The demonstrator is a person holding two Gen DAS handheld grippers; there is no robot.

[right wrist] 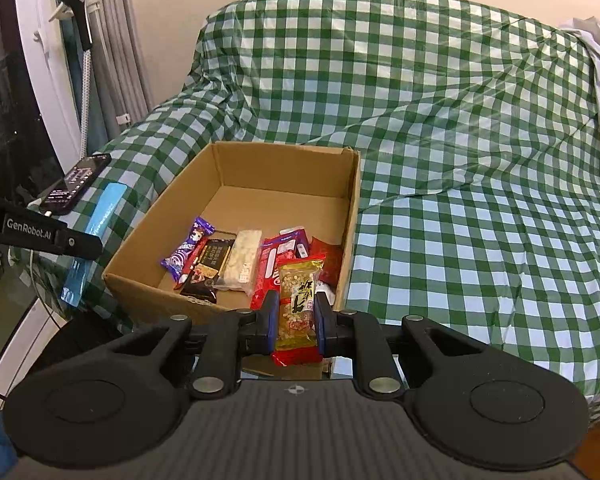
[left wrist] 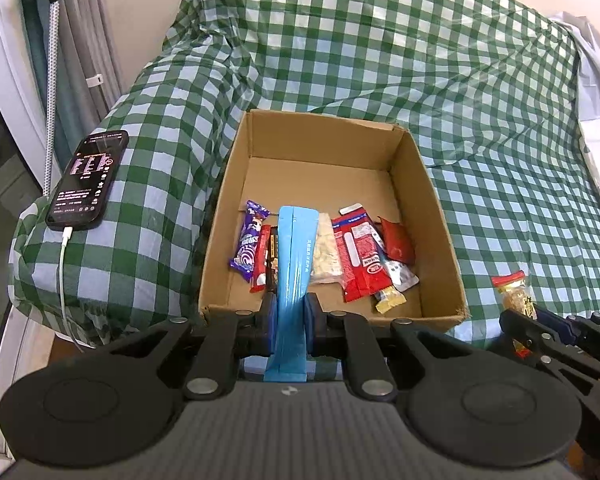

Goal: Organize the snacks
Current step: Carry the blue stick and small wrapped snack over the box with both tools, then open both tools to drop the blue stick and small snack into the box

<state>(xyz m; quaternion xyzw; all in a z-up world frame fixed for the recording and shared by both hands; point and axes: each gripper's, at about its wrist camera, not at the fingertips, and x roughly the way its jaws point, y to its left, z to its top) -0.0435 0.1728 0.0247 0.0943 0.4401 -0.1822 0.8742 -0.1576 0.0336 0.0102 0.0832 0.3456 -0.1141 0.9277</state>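
Both grippers are loaded and positioned at the near wall of the cardboard box (left wrist: 440, 216), which serves as reference throughout. The left gripper (left wrist: 291, 316) is clenched on a blue packet (left wrist: 294, 264), held on edge and poised over the box's near wall. The right gripper (right wrist: 297, 320) is clamped on a peanut packet (right wrist: 298, 300) with red ends, above the box's near right corner. Packets already deposited lie crowded against the near wall; the far half of the box floor is bare. Judgement: each packet should be carried forward past the near rim before release, and set down beyond the existing pile, not on top of it. The rim stands just under both packets' lower ends and could snag them. Ample open checked cloth (right wrist: 480, 220) lies right of the box; a phone (left wrist: 86, 180) on its cable lies left of it and should be avoided.
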